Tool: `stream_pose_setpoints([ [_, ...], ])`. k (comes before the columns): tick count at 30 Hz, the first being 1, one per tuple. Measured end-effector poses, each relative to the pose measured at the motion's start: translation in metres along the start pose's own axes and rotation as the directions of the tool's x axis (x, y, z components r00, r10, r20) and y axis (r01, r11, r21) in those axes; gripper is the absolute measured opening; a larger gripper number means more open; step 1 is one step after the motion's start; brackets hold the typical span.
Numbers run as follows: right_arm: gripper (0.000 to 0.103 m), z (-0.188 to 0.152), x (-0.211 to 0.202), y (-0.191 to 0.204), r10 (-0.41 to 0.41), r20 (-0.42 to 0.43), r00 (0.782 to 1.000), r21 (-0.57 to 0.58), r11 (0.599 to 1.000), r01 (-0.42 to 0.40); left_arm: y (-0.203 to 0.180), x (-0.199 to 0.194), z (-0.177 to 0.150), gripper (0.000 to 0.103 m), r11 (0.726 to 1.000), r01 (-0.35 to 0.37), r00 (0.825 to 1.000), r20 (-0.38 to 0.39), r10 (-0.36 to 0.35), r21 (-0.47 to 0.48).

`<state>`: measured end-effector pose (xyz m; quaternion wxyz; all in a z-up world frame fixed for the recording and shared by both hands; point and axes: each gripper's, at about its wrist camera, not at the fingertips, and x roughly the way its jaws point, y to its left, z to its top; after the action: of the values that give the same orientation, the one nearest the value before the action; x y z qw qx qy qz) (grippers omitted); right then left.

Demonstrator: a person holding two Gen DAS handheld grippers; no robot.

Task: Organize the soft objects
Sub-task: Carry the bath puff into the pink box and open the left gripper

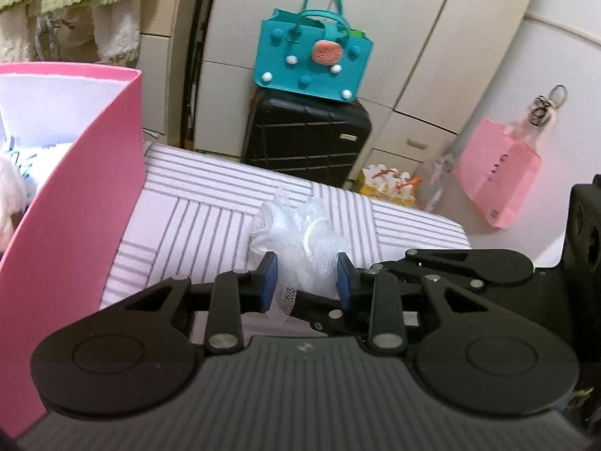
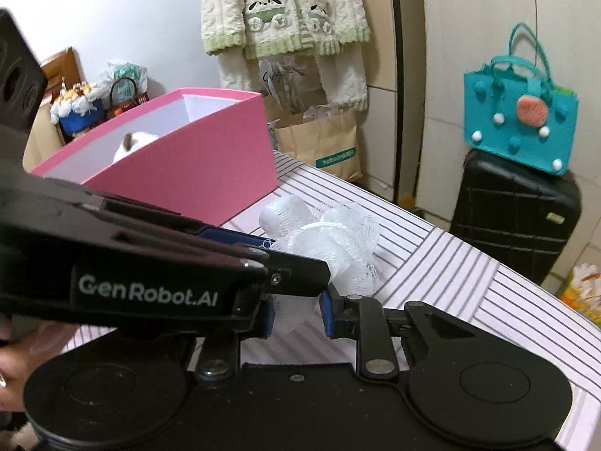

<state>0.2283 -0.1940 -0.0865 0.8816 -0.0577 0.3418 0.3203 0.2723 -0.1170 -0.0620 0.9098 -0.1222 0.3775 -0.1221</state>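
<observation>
A white mesh bath pouf (image 1: 296,236) lies on the striped table top (image 1: 210,203). My left gripper (image 1: 306,278) has its blue pads on both sides of the pouf's near part and is shut on it. In the right wrist view the pouf (image 2: 330,240) lies past my right gripper (image 2: 296,312), whose blue pads close on its lower mesh. The left gripper's body crosses that view from the left. A pink box (image 1: 71,195) stands at the left with a white plush toy (image 2: 131,144) inside.
A teal felt bag (image 1: 311,56) sits on a black suitcase (image 1: 304,139) beyond the table. A pink paper bag (image 1: 496,173) hangs on the right wall. A brown paper bag (image 2: 319,143) and a hanging fleece garment (image 2: 285,7) are behind the pink box (image 2: 188,158).
</observation>
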Motion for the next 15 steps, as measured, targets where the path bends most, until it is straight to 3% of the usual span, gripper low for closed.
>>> stream_pose_setpoints([
  [15, 0.028, -0.041, -0.064, 0.088, -0.159, 0.089, 0.983, -0.013, 0.987, 0.161, 0.003, -0.086, -0.050, 0.031, 0.981, 0.147, 0.989, 0.011, -0.149, 0.131],
])
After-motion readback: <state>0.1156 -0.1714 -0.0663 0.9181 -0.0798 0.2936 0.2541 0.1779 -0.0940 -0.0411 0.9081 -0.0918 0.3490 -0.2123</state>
